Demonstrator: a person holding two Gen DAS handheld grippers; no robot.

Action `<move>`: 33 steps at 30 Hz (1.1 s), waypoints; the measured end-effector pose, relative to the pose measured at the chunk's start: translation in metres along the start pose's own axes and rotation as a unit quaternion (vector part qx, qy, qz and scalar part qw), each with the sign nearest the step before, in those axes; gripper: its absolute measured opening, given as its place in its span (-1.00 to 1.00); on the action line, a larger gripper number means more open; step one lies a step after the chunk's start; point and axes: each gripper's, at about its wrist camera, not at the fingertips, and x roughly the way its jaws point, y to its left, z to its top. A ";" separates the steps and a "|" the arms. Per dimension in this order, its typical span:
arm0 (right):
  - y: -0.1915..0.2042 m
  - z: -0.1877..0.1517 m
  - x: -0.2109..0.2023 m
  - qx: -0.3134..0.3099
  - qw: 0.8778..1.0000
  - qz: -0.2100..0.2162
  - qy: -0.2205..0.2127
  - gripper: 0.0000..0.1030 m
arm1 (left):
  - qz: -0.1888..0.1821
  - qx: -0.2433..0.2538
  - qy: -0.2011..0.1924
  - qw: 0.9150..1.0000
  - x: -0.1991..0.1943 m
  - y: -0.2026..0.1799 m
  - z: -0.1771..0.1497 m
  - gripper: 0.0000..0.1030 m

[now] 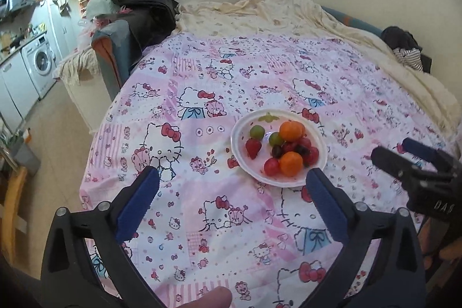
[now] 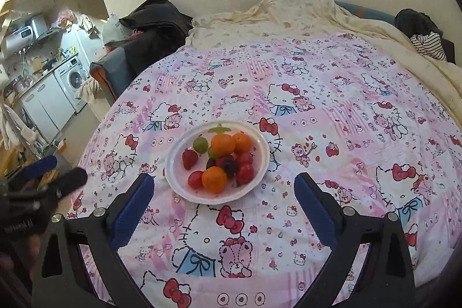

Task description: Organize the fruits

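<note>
A white plate point(image 1: 239, 132) point(image 2: 260, 140) sits on a pink Hello Kitty bedsheet point(image 1: 202, 210) point(image 2: 332, 111). It holds oranges point(image 1: 291, 130) point(image 2: 214, 178), green grapes point(image 1: 257, 131) point(image 2: 200, 144), a strawberry point(image 1: 253, 147) point(image 2: 189, 158), red tomatoes point(image 1: 271, 166) point(image 2: 195, 179) and dark grapes point(image 1: 277, 151) point(image 2: 231, 168). My left gripper point(image 1: 232, 178) is open and empty, just in front of the plate. My right gripper point(image 2: 223, 181) is open and empty, its fingertips on either side of the plate's near edge. The right gripper also shows in the left wrist view point(image 1: 404, 155), and the left gripper in the right wrist view point(image 2: 60, 172).
A cream blanket point(image 1: 274, 13) point(image 2: 288, 16) is bunched at the far side of the bed. Dark clothes point(image 1: 144, 5) point(image 2: 156, 19) lie on a chair at the far left corner, a striped garment point(image 1: 410, 55) point(image 2: 427, 45) at the far right. A washing machine point(image 1: 40, 62) point(image 2: 73, 80) stands left, beyond the floor.
</note>
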 end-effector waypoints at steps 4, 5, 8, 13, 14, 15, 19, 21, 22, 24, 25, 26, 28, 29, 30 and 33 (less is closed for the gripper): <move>0.001 0.000 0.003 0.001 1.000 0.007 0.007 1.00 | -0.002 -0.015 0.005 1.000 0.003 0.003 0.001 0.99; 0.001 -0.001 0.002 -0.002 1.000 0.002 0.004 1.00 | -0.001 -0.018 0.005 1.000 0.004 0.004 0.002 0.99; 0.003 -0.001 0.000 -0.007 1.000 -0.001 -0.001 1.00 | 0.000 -0.025 0.008 1.000 0.006 0.005 0.003 0.99; 0.000 0.001 -0.001 -0.002 1.000 -0.006 -0.003 1.00 | 0.003 -0.024 0.007 1.000 0.005 0.005 0.001 0.99; -0.001 0.001 -0.001 -0.001 1.000 -0.007 -0.003 1.00 | 0.003 -0.024 0.006 1.000 0.005 0.005 0.001 0.99; -0.001 0.001 -0.001 0.000 1.000 -0.007 -0.003 1.00 | 0.004 -0.024 0.006 1.000 0.005 0.005 0.001 0.99; -0.001 0.001 0.000 -0.005 1.000 -0.014 -0.005 1.00 | 0.007 -0.027 0.005 1.000 0.005 0.006 0.001 0.99; -0.002 0.001 0.000 -0.004 1.000 -0.015 -0.005 1.00 | 0.007 -0.028 0.005 1.000 0.005 0.006 0.002 0.99; -0.003 0.001 -0.001 -0.003 1.000 -0.014 -0.005 1.00 | 0.008 -0.028 0.005 1.000 0.005 0.006 0.002 0.99; -0.003 0.001 -0.001 -0.003 1.000 -0.016 -0.007 1.00 | 0.008 -0.028 0.004 1.000 0.005 0.006 0.002 0.99; -0.003 0.001 -0.002 -0.003 1.000 -0.016 -0.008 1.00 | 0.008 -0.028 0.004 1.000 0.004 0.007 0.002 0.99; -0.003 0.001 -0.002 -0.002 1.000 -0.016 -0.008 1.00 | 0.008 -0.028 0.004 1.000 0.005 0.007 0.002 0.99; -0.002 0.001 -0.003 -0.003 1.000 -0.016 -0.010 1.00 | 0.008 -0.028 0.004 1.000 0.005 0.006 0.002 0.99; -0.002 0.001 -0.003 -0.004 1.000 -0.016 -0.010 1.00 | 0.008 -0.028 0.004 1.000 0.005 0.007 0.002 0.99; -0.002 0.001 -0.003 -0.004 1.000 -0.015 -0.010 1.00 | 0.008 -0.028 0.003 1.000 0.004 0.007 0.002 0.99; -0.001 0.001 -0.003 -0.005 1.000 -0.014 -0.010 1.00 | 0.008 -0.031 0.003 0.999 0.004 0.008 0.003 0.99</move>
